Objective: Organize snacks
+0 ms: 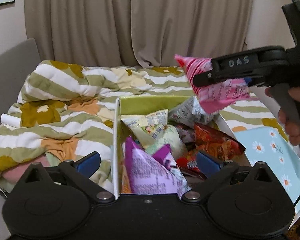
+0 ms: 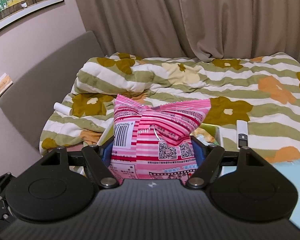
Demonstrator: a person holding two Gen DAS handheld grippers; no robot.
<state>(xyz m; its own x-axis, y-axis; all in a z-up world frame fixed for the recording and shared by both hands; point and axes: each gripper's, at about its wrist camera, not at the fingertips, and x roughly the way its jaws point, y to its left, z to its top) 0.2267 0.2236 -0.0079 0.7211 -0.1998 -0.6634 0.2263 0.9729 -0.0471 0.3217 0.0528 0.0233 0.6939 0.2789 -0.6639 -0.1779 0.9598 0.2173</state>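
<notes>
Left wrist view: right gripper (image 1: pixel 202 80) tilts down above the box (image 1: pixel 116 140), jaws clasping the pink packet (image 1: pixel 220 92); left jaws wide.

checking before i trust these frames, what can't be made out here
- Left wrist view: the box floor and lower packets, buried under the purple packet and others.
- Left wrist view: the pink packet print, blurred and partly covered by the right claw.
- Right wrist view: most of the box, hidden behind the pink packet.
- Right wrist view: packet text, too small.
</notes>
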